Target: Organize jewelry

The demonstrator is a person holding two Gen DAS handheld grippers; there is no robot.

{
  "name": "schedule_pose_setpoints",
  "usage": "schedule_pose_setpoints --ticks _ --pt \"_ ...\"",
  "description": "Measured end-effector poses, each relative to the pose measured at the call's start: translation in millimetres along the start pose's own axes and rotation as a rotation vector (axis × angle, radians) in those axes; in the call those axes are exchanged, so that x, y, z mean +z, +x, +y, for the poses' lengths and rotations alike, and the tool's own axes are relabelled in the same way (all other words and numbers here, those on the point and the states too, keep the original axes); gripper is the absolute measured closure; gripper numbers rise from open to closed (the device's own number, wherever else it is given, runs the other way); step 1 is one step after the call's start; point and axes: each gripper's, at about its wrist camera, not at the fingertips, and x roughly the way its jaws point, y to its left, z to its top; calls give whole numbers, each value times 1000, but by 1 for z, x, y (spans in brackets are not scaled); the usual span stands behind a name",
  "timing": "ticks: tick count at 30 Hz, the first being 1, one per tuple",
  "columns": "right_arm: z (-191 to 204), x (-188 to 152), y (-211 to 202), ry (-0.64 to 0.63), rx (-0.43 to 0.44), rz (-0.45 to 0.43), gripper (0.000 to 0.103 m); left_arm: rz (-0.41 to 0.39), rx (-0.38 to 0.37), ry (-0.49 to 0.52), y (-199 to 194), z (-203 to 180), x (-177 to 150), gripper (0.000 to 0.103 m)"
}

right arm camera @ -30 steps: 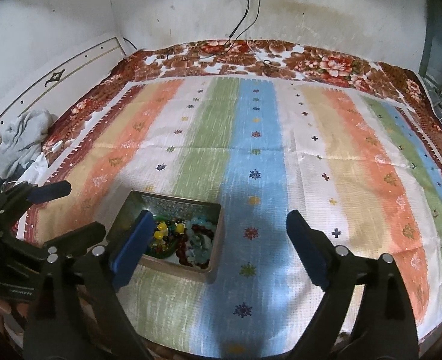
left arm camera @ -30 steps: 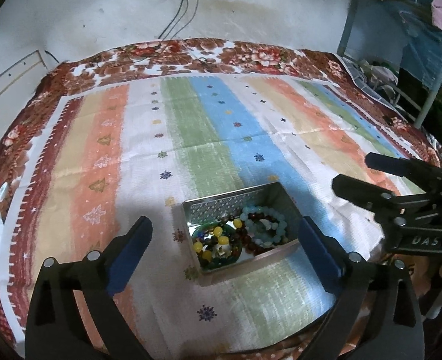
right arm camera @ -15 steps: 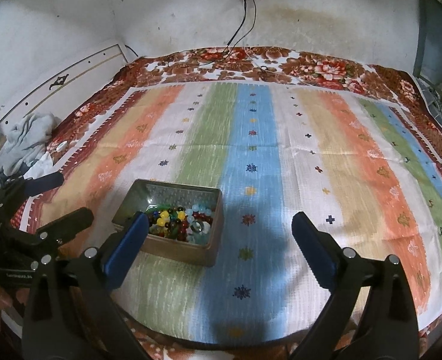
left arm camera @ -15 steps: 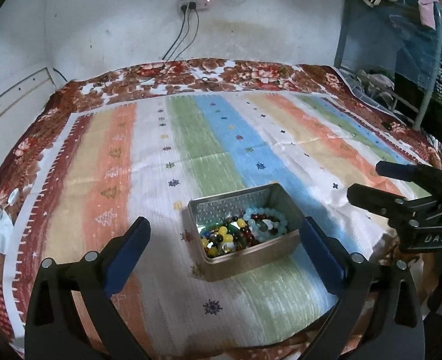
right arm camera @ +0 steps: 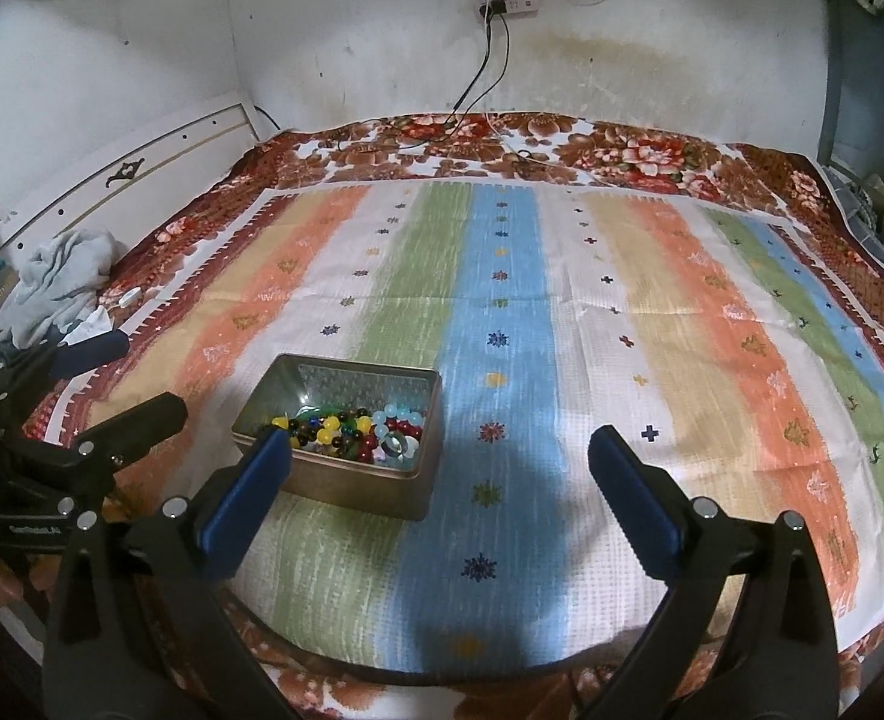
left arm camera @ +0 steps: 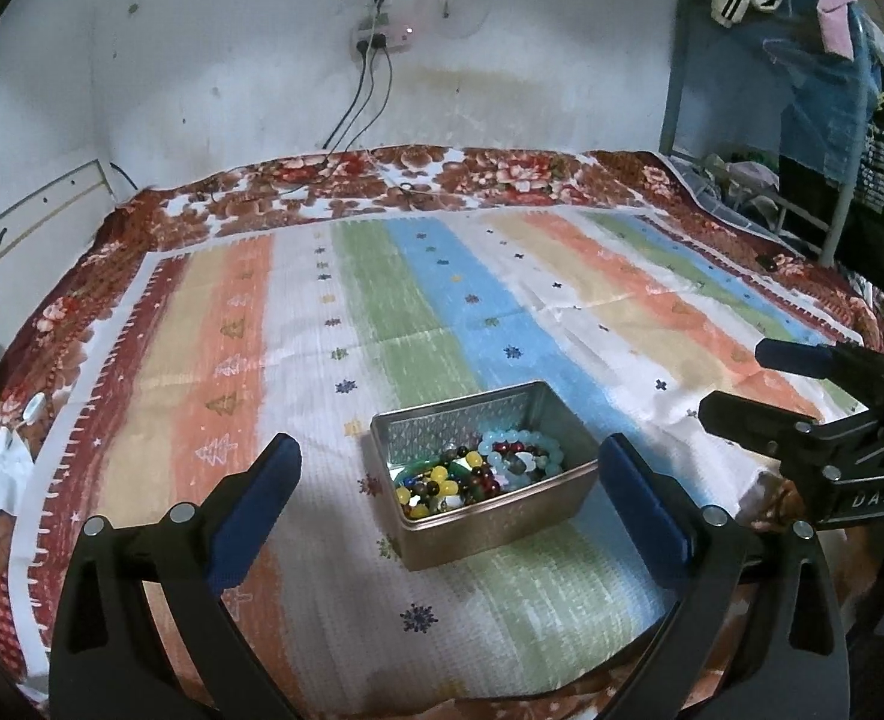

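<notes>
Blue pads line the fingers of both tools, and each stands wide with nothing between its fingers. Ahead of the left tool (left arm camera: 449, 480), framed between its two fingers but clear of them, sits an open rectangular metal tin (left arm camera: 490, 531) with an embossed inner wall. Inside it, heaped toward the near side, lie beaded bracelets (left arm camera: 478, 474): a pale blue-green strand, yellow beads, dark red and green ones, all tangled together. From the right tool (right arm camera: 439, 450) the same tin (right arm camera: 352, 483) lies ahead and to the left, partly behind the left finger's pad (right arm camera: 249, 495). The tin rests on a striped cloth (right arm camera: 652, 330) spread over a floral bedspread (right arm camera: 634, 156) on the bed. White letters "DAS" show on the right tool's body (left arm camera: 832, 468) in the left view; the small print on the left tool's body (right arm camera: 40, 468) in the right view is too blurred to read. Beyond the bed, cables hang from a wall socket (right arm camera: 505, 3).
</notes>
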Motion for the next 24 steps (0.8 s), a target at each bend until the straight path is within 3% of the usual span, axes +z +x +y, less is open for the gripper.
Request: schedule_pose_setpoints --ticks 14,24 --pt "1 1 4 -4 0 18 5 7 37 3 1 -4 1 6" --pt "-1 0 6 1 -3 14 5 -32 51 7 -4 -4 3 5"
